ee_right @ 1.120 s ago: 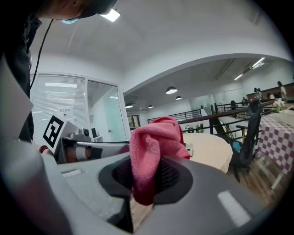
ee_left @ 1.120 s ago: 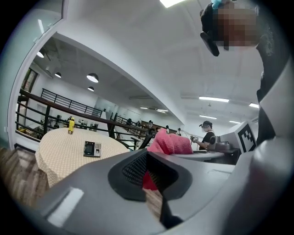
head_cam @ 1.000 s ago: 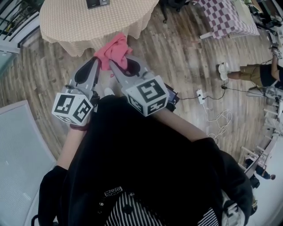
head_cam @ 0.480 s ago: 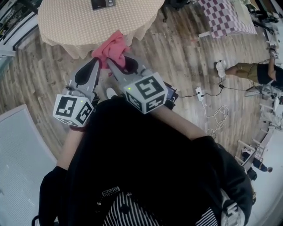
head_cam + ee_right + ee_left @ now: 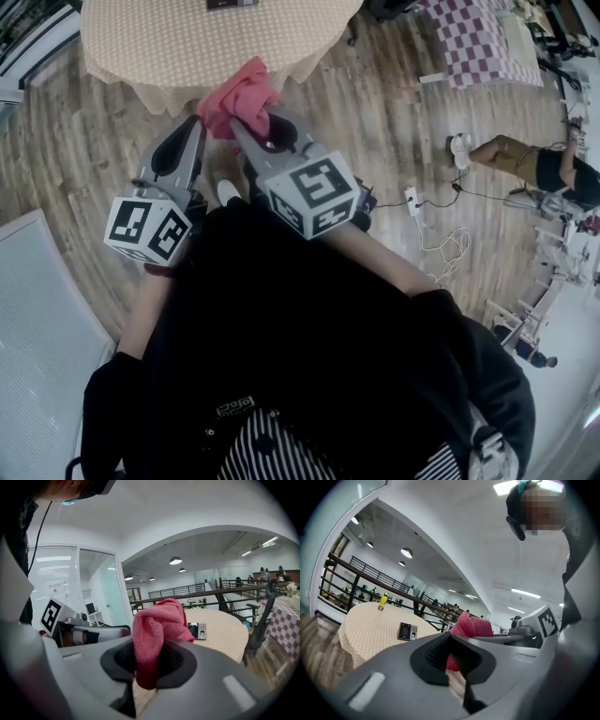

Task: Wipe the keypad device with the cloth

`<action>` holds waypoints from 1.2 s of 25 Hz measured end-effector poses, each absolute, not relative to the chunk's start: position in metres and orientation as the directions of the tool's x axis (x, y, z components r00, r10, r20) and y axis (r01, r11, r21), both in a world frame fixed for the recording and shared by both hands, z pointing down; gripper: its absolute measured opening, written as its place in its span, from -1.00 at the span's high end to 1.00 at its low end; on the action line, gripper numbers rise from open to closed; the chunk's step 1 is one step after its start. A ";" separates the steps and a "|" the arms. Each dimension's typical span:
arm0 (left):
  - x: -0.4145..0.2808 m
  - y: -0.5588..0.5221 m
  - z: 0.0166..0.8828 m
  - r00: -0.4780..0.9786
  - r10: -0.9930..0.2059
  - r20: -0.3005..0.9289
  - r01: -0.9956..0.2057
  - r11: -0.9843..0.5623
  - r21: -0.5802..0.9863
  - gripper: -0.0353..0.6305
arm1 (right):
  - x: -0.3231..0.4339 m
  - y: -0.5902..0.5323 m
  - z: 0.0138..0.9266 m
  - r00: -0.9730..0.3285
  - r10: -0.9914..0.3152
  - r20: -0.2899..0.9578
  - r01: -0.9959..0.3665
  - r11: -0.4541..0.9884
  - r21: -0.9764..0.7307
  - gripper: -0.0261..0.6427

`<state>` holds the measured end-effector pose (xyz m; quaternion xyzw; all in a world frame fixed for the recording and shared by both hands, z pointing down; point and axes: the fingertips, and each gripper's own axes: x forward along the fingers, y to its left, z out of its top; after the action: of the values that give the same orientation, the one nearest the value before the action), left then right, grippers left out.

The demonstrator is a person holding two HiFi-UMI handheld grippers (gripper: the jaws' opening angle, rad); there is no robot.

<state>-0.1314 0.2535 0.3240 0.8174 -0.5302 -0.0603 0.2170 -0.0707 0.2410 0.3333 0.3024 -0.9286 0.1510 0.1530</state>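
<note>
**Approach step, wiping not yet begun.** Nearest the person, the left hand-held gripper has its jaws together on nothing. The pink showing through the opening between them in the left gripper view appears to be cloth lying beyond it. Just beside it, the right hand-held gripper is clamped on the cloth. The cloth is a pink bunched towel that bulges above the jaws and hangs a little below them in the right gripper view. Both grippers are held over the wooden floor, short of the round desk with its checked covering. The keypad device lies flat on the desk top, well apart from the cloth and ahead of the right hand-held gripper. In the head view it is only a dark sliver at the top edge. The next move is judged to be carrying the cloth forward over the desk and lowering the bunched part onto the device's face. The left hand-held gripper is free to steady the device.
</note>
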 end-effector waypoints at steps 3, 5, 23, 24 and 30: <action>-0.128 0.243 0.326 0.430 -0.892 0.140 -0.848 -0.346 0.402 0.89 | -0.073 0.227 0.337 -0.782 -0.498 0.375 -0.592 0.782 -0.196 0.69; -0.128 0.228 0.324 0.422 -0.896 0.141 -0.857 -0.344 0.383 0.90 | -0.075 0.210 0.337 -0.793 -0.487 0.367 -0.579 0.790 -0.204 0.69; -0.145 0.053 0.324 0.387 -0.899 0.204 -0.893 -0.311 0.325 0.89 | -0.098 0.049 0.332 -0.855 -0.402 0.327 -0.495 0.820 -0.287 0.69; -0.144 0.044 0.320 0.385 -0.900 0.206 -0.895 -0.311 0.319 0.89 | -0.096 0.042 0.329 -0.859 -0.396 0.325 -0.488 0.825 -0.284 0.69; -0.136 -0.009 0.306 0.375 -0.904 0.203 -0.903 -0.308 0.298 0.89 | -0.084 -0.008 0.321 -0.868 -0.383 0.315 -0.474 0.828 -0.299 0.69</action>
<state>-0.1361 -0.0093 0.3059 0.8087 -0.5589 -0.0013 0.1836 -0.0841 -0.0079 0.3213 0.2262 -0.9483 0.1868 0.1216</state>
